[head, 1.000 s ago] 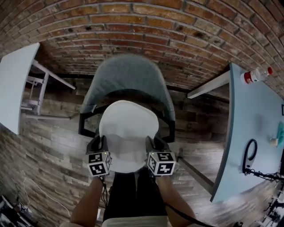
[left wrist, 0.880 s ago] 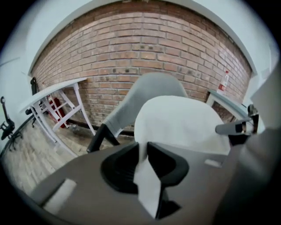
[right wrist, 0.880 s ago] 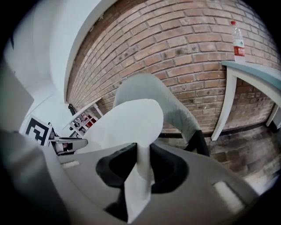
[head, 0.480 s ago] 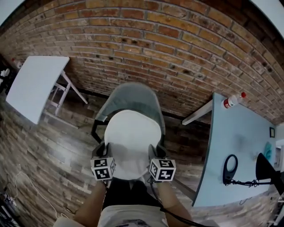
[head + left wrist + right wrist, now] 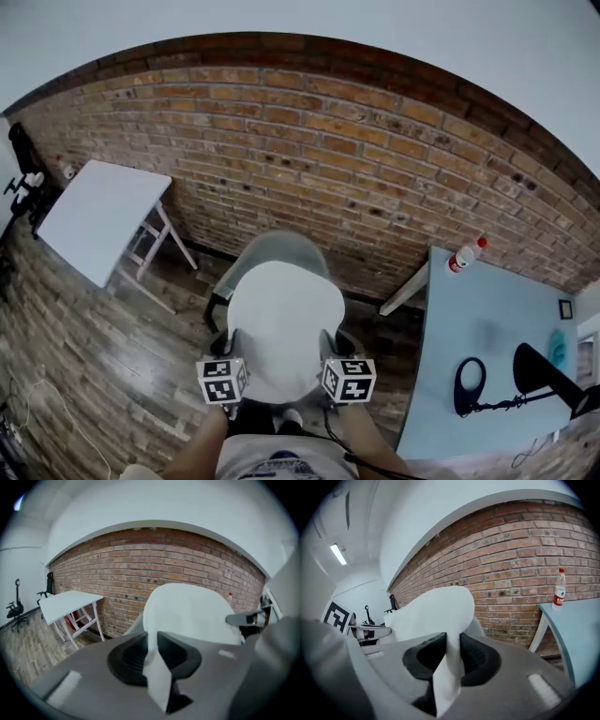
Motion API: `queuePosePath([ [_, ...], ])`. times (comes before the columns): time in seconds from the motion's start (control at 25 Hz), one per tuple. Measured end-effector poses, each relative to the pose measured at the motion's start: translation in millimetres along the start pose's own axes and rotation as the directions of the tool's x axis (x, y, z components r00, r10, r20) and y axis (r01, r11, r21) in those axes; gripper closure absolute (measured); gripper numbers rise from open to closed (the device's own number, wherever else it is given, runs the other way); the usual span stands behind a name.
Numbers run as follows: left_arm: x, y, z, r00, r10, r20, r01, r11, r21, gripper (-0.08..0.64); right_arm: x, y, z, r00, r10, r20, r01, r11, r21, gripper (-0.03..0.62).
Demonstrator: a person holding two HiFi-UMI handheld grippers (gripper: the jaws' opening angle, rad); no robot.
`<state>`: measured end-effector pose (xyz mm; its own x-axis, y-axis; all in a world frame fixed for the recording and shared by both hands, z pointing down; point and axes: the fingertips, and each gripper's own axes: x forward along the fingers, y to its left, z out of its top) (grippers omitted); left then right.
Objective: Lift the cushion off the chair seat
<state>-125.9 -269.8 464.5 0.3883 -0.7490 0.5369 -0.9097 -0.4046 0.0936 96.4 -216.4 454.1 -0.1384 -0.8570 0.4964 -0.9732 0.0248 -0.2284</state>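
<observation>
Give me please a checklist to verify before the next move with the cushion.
1. Left tool shut on the edge of the white round fabric cushion: ok.
2. Right tool shut on its opposite edge: ok.
3. Both tools level with each other: ok.
4. Cushion clear of the seat of the grey fabric shell chair: cannot tell, the cushion hides it.
5. Cushion apart from the light blue table at the right: ok.

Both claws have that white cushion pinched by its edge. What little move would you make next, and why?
Probably draw it back toward the person, kept level. The left claw and right claw each pinch the near edge of the cushion, and in the head view it overlaps the chair, so it likely needs carrying clear of the seat.
</observation>
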Motion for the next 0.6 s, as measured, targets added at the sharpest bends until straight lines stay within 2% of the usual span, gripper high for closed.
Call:
queuePosePath([
  [0.36,-31,-25,43,0.995,-0.015,0.099,0.011,0.999,0.035,0.500,-34,-5,50,0.997,0.016,0.073,-0.012,0.999,-0.050,0.507],
  [0.6,-38,-25,55,0.992,-0.012,0.126,0.006,0.999,0.046,0.500,-40,-1,59,0.995,0.014,0.103,-0.009,0.999,-0.048,0.508],
])
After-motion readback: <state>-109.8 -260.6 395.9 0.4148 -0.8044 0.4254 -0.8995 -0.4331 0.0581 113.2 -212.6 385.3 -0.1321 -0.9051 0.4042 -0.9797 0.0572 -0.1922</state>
